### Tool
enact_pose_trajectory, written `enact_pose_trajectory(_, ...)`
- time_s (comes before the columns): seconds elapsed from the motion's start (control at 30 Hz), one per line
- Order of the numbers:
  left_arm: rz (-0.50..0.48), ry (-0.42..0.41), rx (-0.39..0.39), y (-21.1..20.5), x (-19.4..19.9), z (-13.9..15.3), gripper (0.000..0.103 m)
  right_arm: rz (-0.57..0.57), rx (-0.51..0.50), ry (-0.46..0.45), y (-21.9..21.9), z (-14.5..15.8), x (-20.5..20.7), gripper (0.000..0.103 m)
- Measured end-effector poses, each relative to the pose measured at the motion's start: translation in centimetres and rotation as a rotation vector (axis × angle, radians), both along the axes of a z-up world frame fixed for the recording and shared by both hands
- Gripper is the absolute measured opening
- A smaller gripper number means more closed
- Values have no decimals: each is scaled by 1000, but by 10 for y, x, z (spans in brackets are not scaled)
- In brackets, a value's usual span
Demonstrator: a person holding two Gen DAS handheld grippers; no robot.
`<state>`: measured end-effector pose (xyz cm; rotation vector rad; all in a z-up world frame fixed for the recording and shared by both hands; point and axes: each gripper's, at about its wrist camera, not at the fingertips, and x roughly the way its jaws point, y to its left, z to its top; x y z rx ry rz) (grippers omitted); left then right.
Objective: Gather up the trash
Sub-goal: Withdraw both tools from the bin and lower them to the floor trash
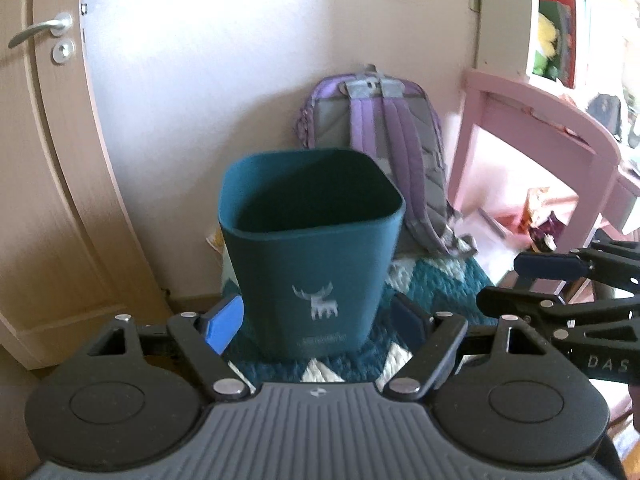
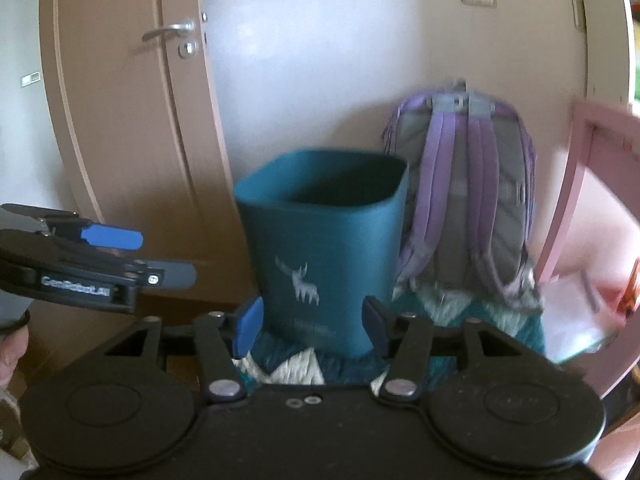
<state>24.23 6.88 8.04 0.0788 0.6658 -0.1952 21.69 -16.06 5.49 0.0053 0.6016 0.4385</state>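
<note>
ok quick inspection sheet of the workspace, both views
surface: teal and white patterned rug on the floor
job's things: teal bin with a deer print, upright, open top; inside dark, contents not visible; no trash seen
clutter: purple and grey backpack leaning on the wall behind the bin
grippers: left gripper open, nothing between the pads; right gripper open, nothing held
cables: nothing seen
surroundings: closed door, pink desk, shelf above it
</note>
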Motion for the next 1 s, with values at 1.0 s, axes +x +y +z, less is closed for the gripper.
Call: enact_pose_trajectory(1.0,-174,362,77,38,78,-373,103,24,-271,550,-7,-412,72,57)
